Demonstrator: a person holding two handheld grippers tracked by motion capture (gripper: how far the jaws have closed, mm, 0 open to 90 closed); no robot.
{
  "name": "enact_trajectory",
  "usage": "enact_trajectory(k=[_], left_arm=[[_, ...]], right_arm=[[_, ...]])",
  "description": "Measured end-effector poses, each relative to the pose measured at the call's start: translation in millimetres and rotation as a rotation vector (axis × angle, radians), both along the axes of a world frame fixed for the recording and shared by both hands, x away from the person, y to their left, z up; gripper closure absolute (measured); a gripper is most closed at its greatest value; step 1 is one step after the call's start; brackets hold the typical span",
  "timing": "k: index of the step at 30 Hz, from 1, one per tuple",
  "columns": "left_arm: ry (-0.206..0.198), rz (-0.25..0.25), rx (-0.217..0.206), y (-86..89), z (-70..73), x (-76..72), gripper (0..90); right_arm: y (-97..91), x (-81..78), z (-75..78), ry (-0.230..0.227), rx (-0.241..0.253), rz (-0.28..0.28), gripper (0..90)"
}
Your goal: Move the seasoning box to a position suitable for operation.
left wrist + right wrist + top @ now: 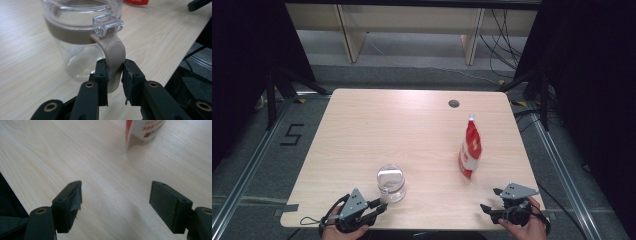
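Observation:
A clear jar [391, 182] with a beige band and strap stands near the table's front edge, left of centre. My left gripper [382, 204] reaches it from the front. In the left gripper view the jar [80, 30] is close ahead, and my left gripper [115, 72] is shut on its beige strap [113, 57], with both pads pressing the strap's sides. A red and white pouch [470, 147] stands upright at the right. My right gripper [489, 199] rests open at the front right corner; in the right gripper view it [116, 195] holds nothing, and the pouch [145, 128] is ahead of it.
The wooden table [412, 125] has a round cable hole [454, 104] near its far edge. Dark curtains and stands flank both sides. The table's front edge [175, 65] runs just to the right of the jar in the left gripper view.

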State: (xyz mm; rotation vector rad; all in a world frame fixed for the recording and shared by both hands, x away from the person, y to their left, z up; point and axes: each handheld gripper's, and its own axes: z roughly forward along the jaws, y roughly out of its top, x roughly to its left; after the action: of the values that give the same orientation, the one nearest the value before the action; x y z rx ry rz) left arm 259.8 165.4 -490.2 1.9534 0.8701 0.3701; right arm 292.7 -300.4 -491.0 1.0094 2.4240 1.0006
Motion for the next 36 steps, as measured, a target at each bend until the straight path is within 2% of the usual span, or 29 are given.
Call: enact_trajectory(k=[1, 3, 4, 5, 6, 7, 8, 9, 10, 11, 13, 15, 20, 24, 25, 28, 29, 31, 36], left_arm=[[-0.007, 0.018, 0.015, 7.4, 0.3, 1.6, 73.3], [-0.008, 0.033, 0.019, 12.1, -0.3, 3.4, 73.1], [-0.015, 0.045, 0.026, 14.6, -0.6, 4.4, 72.8], [-0.019, 0.061, 0.033, 18.3, -1.0, 6.3, 72.5], [-0.021, 0.078, 0.026, 20.9, -1.7, 7.8, 72.4], [-0.027, 0.112, 0.027, 28.0, -2.0, 12.7, 72.4], [-0.027, 0.112, 0.027, 28.0, -2.0, 12.7, 72.4], [-0.022, 0.133, 0.04, 33.2, -2.1, 17.9, 72.1], [-0.022, 0.133, 0.04, 33.2, -2.1, 17.9, 71.2], [-0.018, 0.156, 0.019, 34.3, -4.3, 23.7, 70.5], [-0.013, 0.163, 0.019, 34.7, -5.2, 28.8, 69.4], [-0.01, 0.164, 0.026, 33.8, -5.0, 30.5, 69.1], [-0.046, 0.155, 0.069, 28.2, -4.2, 36.3, 73.5], [-0.051, 0.157, 0.072, 28.7, -4.8, 41.5, 74.2], [-0.059, 0.143, 0.06, 28.2, -6.0, 44.8, 74.1], [-0.063, 0.134, 0.064, 27.2, -5.8, 47.2, 74.3], [-0.068, 0.123, 0.059, 25.8, -6.3, 49.4, 74.4], [-0.075, 0.109, 0.066, 25.6, -6.3, 51.2, 74.4], [-0.084, 0.082, 0.056, 23.6, -7.6, 56.6, 74.6]], right_arm=[[0.2, 0.0, 0.0, 0.001, -0.001, 0.001, 27.0], [1.0, -0.9, -0.1, 0.011, 0.005, -0.007, 27.0], [0.8, 0.0, -0.3, 0.007, -0.002, 0.008, 27.0], [1.2, -0.4, -0.1, 0.014, 0.004, 0.007, 27.0], [1.1, -0.1, 0.5, -0.002, 0.003, 0.011, 27.0], [1.4, 0.0, 0.1, 0.005, 0.007, 0.013, 27.0], [1.4, 0.0, 0.1, 0.005, 0.007, 0.013, 27.0], [1.1, -0.3, 0.2, 0.001, 0.007, 0.008, 27.0], [1.1, -0.3, 0.2, 0.001, 0.007, 0.008, 27.0], [1.0, 0.0, -0.1, 0.004, 0.008, 0.008, 27.1], [1.1, 0.2, 0.1, 0.003, 0.009, 0.014, 27.4], [1.6, -0.4, 0.4, 0.006, 0.015, 0.011, 27.5], [1.2, -0.1, 0.0, 0.002, 0.007, 0.012, 27.4], [1.5, 0.3, -0.2, 0.006, -0.002, 0.019, 27.4], [2.9, -0.6, 0.3, 0.019, 0.006, 0.014, 27.4], [2.9, 0.0, 0.0, 0.016, 0.01, 0.024, 27.4], [2.7, -0.8, -0.1, 0.026, 0.014, 0.011, 27.4], [2.0, 0.2, -0.8, 0.011, 0.007, 0.018, 27.4], [2.9, -0.1, -0.4, 0.022, 0.011, 0.019, 27.4]])
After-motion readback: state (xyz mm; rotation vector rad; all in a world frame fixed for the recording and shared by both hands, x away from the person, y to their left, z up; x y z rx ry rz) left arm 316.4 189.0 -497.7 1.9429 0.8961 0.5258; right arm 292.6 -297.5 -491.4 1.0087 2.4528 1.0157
